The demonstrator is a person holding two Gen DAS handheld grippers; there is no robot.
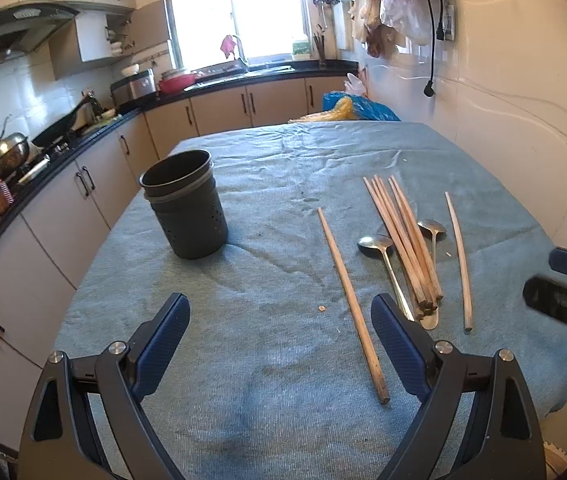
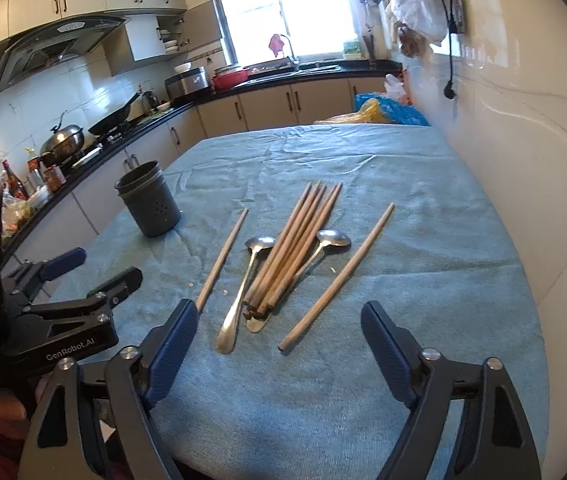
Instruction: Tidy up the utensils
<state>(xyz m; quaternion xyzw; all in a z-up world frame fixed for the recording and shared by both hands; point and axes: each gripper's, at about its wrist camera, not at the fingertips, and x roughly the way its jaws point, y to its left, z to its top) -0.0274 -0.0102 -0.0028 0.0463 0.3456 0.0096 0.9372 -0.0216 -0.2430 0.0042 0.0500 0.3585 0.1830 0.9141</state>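
Chopsticks point(image 2: 295, 248), bundled, lie on blue cloth point(image 2: 423, 240), well right of the holder point(image 2: 149, 204). Two spoons point(image 2: 243, 280) flank the bundle, their handles partly under it. One loose stick point(image 2: 223, 258) lies between holder and bundle; another point(image 2: 337, 278) lies on the bundle's far side. Holder stands upright, dark, perforated. Left gripper point(image 1: 279, 344): jaws wide, nothing between the pads. Right gripper point(image 2: 279, 344): jaws wide, empty, near the handle ends.
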